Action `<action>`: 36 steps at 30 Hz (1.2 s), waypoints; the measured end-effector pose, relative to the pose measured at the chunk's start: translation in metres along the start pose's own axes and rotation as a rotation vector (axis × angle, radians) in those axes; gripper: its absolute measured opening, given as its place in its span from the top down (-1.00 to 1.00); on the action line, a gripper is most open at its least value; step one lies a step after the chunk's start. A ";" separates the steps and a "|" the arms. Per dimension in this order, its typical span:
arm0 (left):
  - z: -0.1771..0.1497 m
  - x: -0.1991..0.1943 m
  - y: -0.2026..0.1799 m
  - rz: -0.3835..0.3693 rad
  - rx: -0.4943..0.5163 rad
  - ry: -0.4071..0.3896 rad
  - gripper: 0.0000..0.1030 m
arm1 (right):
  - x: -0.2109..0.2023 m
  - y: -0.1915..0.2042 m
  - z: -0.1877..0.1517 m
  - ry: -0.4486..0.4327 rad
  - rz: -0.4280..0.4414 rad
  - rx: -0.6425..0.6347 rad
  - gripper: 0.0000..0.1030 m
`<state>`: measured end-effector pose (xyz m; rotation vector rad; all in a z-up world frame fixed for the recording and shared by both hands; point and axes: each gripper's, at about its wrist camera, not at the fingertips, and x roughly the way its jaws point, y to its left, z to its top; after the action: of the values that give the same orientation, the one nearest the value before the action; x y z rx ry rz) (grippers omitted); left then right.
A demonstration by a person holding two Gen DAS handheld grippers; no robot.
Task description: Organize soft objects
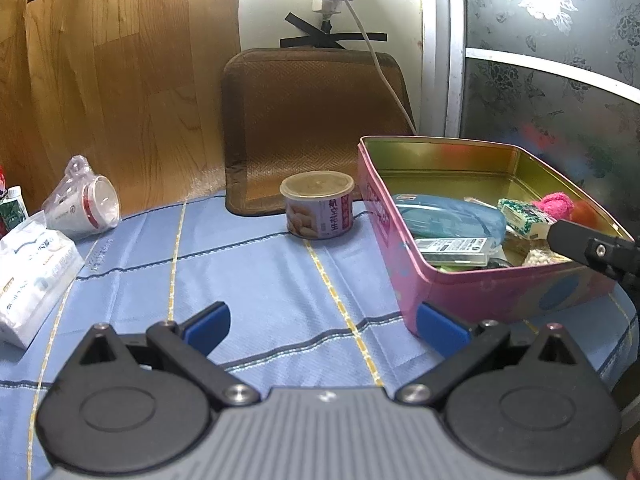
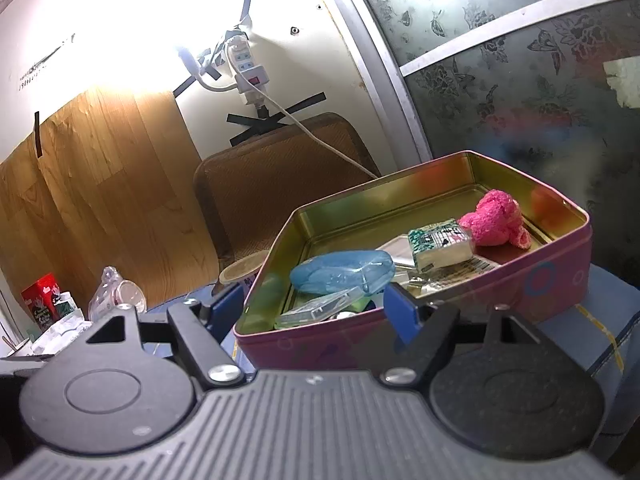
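Observation:
A pink tin box (image 1: 472, 292) stands open on the blue cloth at the right; it also shows in the right wrist view (image 2: 520, 288). Inside lie a pink fluffy soft thing (image 2: 496, 218), a blue plastic pouch (image 2: 340, 272), a green-white packet (image 2: 438, 244) and flat packets. My left gripper (image 1: 320, 328) is open and empty, low over the cloth left of the tin. My right gripper (image 2: 316, 312) is open and empty at the tin's near wall, its right finger over the rim. Part of the right gripper (image 1: 600, 248) shows in the left wrist view.
A round peanut can (image 1: 318, 204) stands behind the tin's left end. A wrapped cup (image 1: 86, 200) and a white tissue pack (image 1: 32, 268) lie at the left. A brown woven mat (image 1: 316, 120) leans on the wall. A white cable (image 1: 380, 68) hangs down.

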<state>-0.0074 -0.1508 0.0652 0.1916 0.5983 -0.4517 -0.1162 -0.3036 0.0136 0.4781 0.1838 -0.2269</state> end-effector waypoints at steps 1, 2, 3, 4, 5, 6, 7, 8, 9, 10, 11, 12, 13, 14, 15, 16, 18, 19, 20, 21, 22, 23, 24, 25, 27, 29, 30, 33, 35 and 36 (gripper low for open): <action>0.000 0.000 0.000 0.003 0.000 -0.001 -0.99 | 0.000 0.000 0.000 0.001 0.000 0.000 -0.54; -0.001 -0.001 -0.001 0.009 0.003 -0.007 -0.99 | 0.000 0.000 0.000 0.001 0.001 0.000 -0.54; -0.001 -0.001 -0.001 0.016 0.007 -0.013 -0.99 | 0.000 0.000 0.000 0.001 0.001 -0.001 -0.54; -0.002 -0.002 -0.001 0.021 0.010 -0.022 -0.99 | 0.000 0.000 0.000 0.001 0.000 -0.001 -0.54; -0.002 -0.003 -0.002 0.027 0.012 -0.030 -0.99 | 0.000 0.000 0.000 0.001 0.001 -0.001 -0.54; -0.003 -0.004 -0.002 0.031 0.014 -0.035 -0.99 | 0.000 0.000 0.000 0.002 0.000 0.000 -0.54; -0.003 -0.004 -0.002 0.033 0.017 -0.035 -0.99 | 0.000 -0.001 0.000 0.002 0.000 0.002 -0.54; -0.003 -0.005 -0.003 0.036 0.020 -0.035 -0.99 | -0.001 -0.001 0.000 0.002 0.000 0.004 -0.54; -0.003 -0.005 -0.004 0.043 0.024 -0.035 -0.99 | -0.001 0.000 0.000 0.001 -0.002 0.005 -0.54; -0.003 -0.006 -0.005 0.051 0.030 -0.037 -0.99 | -0.002 0.000 -0.001 0.000 -0.002 0.007 -0.54; -0.003 -0.006 -0.006 0.058 0.036 -0.039 -0.99 | -0.002 0.000 -0.001 0.000 -0.002 0.007 -0.54; -0.003 -0.007 -0.007 0.063 0.043 -0.041 -0.99 | -0.002 0.000 -0.001 0.000 -0.002 0.007 -0.54; -0.003 -0.007 -0.008 0.066 0.050 -0.043 -0.99 | -0.002 0.000 -0.001 -0.001 -0.002 0.008 -0.54; -0.003 -0.008 -0.009 0.067 0.055 -0.043 -0.99 | -0.002 -0.001 -0.001 -0.002 -0.003 0.009 -0.54; -0.003 -0.008 -0.010 0.067 0.061 -0.042 -0.99 | -0.002 0.000 -0.001 -0.003 -0.004 0.011 -0.54; -0.003 -0.008 -0.010 0.065 0.066 -0.041 -0.99 | -0.003 -0.001 -0.001 -0.004 -0.005 0.013 -0.54; -0.004 -0.009 -0.012 0.066 0.075 -0.036 -0.99 | -0.003 -0.001 -0.002 -0.005 -0.007 0.016 -0.55; -0.003 -0.009 -0.012 0.065 0.077 -0.034 -0.99 | -0.003 -0.001 -0.002 -0.005 -0.008 0.017 -0.55; -0.003 -0.009 -0.013 0.063 0.079 -0.032 -0.99 | -0.003 0.000 -0.002 -0.005 -0.008 0.017 -0.55; -0.004 -0.009 -0.013 0.059 0.080 -0.029 -0.99 | -0.003 0.000 -0.002 -0.005 -0.008 0.017 -0.55; -0.004 -0.009 -0.013 0.056 0.080 -0.026 -0.99 | -0.003 -0.001 -0.002 -0.005 -0.008 0.017 -0.55; -0.004 -0.009 -0.013 0.051 0.078 -0.017 -0.99 | -0.003 -0.001 -0.002 -0.005 -0.008 0.017 -0.55; -0.004 -0.009 -0.013 0.046 0.077 -0.011 -0.99 | -0.003 -0.001 -0.002 -0.005 -0.008 0.017 -0.55; -0.004 -0.009 -0.013 0.040 0.078 -0.004 -0.99 | -0.003 -0.001 -0.002 -0.005 -0.008 0.018 -0.55; -0.005 -0.008 -0.014 0.032 0.079 0.005 -0.99 | -0.003 -0.001 -0.002 -0.004 -0.008 0.018 -0.55; -0.005 -0.008 -0.015 0.029 0.084 0.010 -0.99 | -0.003 0.000 -0.003 -0.003 -0.009 0.021 -0.55; -0.006 -0.008 -0.016 0.026 0.086 0.013 -0.99 | -0.003 -0.001 -0.003 -0.003 -0.009 0.021 -0.55; -0.006 -0.008 -0.017 0.016 0.086 0.023 -0.99 | -0.003 0.000 -0.003 -0.003 -0.009 0.021 -0.56; -0.006 -0.007 -0.018 0.013 0.087 0.029 -0.99 | -0.003 0.000 -0.003 -0.003 -0.009 0.022 -0.56; -0.006 -0.007 -0.018 0.012 0.090 0.030 -0.99 | -0.003 0.000 -0.003 -0.002 -0.009 0.022 -0.56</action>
<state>-0.0234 -0.1622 0.0632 0.2879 0.6067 -0.4647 -0.1195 -0.3015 0.0115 0.4988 0.1814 -0.2387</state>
